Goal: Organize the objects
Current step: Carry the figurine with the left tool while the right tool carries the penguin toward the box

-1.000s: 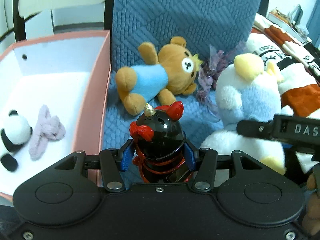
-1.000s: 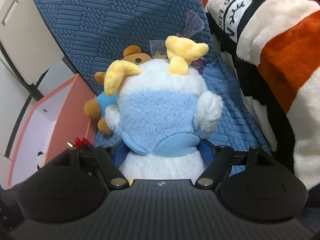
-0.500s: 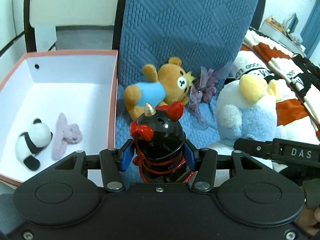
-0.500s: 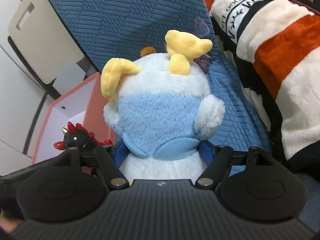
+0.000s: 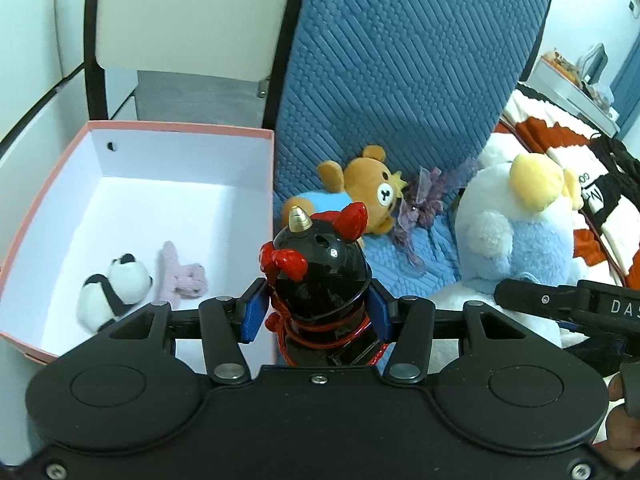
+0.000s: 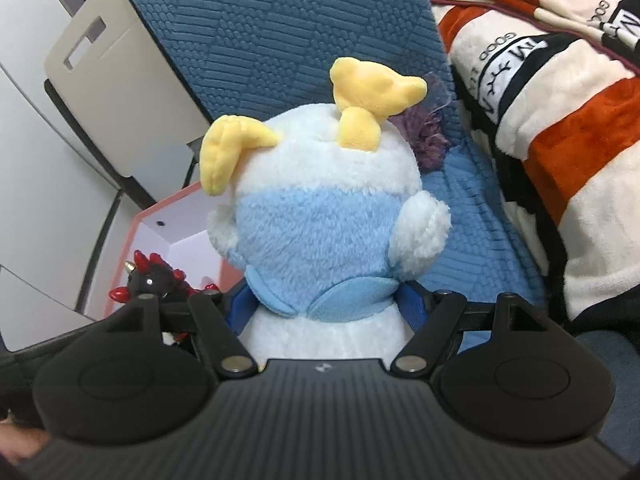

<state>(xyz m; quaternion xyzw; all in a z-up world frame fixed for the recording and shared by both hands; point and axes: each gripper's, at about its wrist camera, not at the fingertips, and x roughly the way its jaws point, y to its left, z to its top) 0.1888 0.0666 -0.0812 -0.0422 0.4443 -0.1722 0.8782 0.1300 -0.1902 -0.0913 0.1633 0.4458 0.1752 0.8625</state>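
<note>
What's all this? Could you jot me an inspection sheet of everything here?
Surface: blue quilted seat cushion.
Job's things: pink-rimmed white cardboard box holding small panda plush and lilac fuzzy toy; brown bear plush lying on cushion.
Clutter: purple ribbon tuft.
Grippers: left gripper clamps black-and-red horned figurine; right gripper clamps blue-white plush with yellow ears.
Cables: nothing seen.
Surroundings: striped orange, white and black fleece blanket.

Brown bear (image 5: 360,196) partly hidden behind black figurine (image 5: 320,280).
</note>
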